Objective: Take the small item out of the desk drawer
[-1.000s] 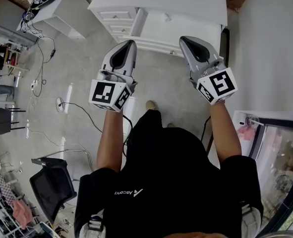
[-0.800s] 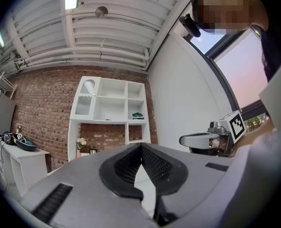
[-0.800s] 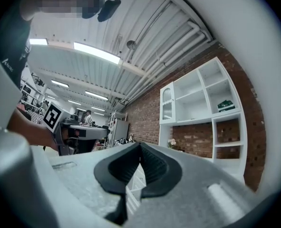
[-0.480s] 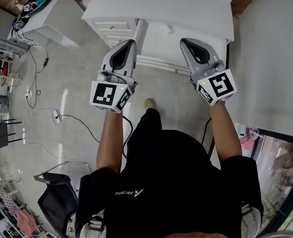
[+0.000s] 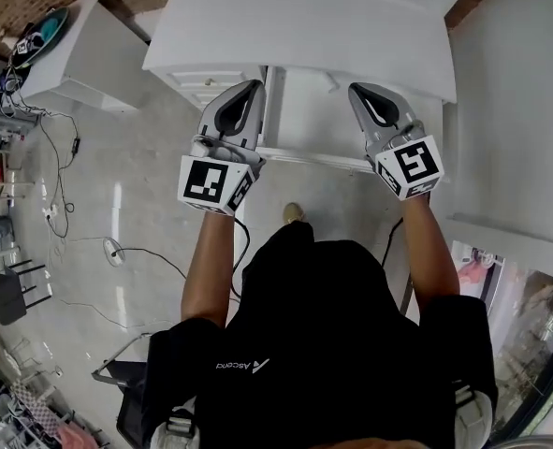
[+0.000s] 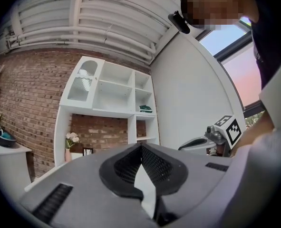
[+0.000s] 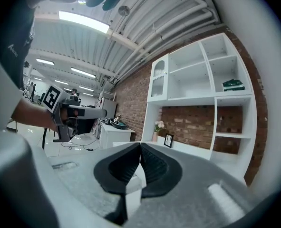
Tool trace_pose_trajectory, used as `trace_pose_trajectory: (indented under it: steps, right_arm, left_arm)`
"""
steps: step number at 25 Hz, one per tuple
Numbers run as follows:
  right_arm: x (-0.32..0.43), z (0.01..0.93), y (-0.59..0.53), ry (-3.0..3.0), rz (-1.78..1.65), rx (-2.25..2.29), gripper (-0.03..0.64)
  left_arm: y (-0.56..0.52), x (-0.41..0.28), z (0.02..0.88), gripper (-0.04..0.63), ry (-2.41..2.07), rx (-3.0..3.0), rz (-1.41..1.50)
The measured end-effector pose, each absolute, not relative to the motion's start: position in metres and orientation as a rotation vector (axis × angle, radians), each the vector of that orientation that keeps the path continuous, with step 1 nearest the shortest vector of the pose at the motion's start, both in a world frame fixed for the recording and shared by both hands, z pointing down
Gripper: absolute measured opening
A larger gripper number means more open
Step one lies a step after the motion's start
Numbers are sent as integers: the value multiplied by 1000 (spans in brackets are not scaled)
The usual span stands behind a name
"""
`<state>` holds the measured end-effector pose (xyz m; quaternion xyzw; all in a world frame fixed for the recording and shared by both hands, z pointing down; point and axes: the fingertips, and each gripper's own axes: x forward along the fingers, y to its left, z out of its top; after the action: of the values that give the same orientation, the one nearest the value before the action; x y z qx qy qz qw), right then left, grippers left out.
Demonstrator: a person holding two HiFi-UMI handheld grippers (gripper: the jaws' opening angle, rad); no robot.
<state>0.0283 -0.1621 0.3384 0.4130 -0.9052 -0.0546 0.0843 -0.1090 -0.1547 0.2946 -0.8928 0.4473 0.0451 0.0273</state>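
The desk (image 5: 304, 26) stands straight ahead of the person, with a shelf unit (image 6: 112, 95) rising behind its top and a drawer stack (image 5: 208, 80) at its left end. The left gripper (image 5: 254, 86) hangs before that stack, and the right gripper (image 5: 357, 89) is beside it over the kneehole. A cabinet (image 5: 84, 54) stands left of the desk with a bowl (image 5: 37, 28) on it. A cable (image 5: 115, 249) lies on the floor (image 5: 117, 157) nearer the person.

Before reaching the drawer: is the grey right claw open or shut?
Shut: the grey right claw has black pads touching, nothing between.

white shelving (image 7: 192, 99) against a brick wall (image 7: 130, 94)
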Motion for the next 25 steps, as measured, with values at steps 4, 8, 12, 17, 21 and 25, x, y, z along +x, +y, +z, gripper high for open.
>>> trace_pose_trajectory:
  steps: [4, 8, 12, 17, 21, 25]
  right_arm:
    - [20, 369, -206, -2626, -105, 1234, 14]
    - [18, 408, -238, -2548, -49, 1200, 35]
    - [19, 456, -259, -2477, 20, 1152, 55]
    - [23, 519, -277, -2364, 125, 1080, 99]
    - [36, 570, -296, -2288, 207, 1055, 136]
    - [44, 616, -316, -2225, 290, 1039, 181]
  left_arm:
    - [-198, -120, 310, -2, 1352, -2792, 128]
    - [-232, -128, 333, -2, 1348, -2795, 115]
    - [-253, -129, 357, -2, 1359, -2822, 97]
    - [-273, -127, 373, -2, 1412, -2863, 74]
    - [-288, -119, 396, -2, 1476, -2897, -5]
    - [-303, -112, 413, -2, 1469, -2890, -5]
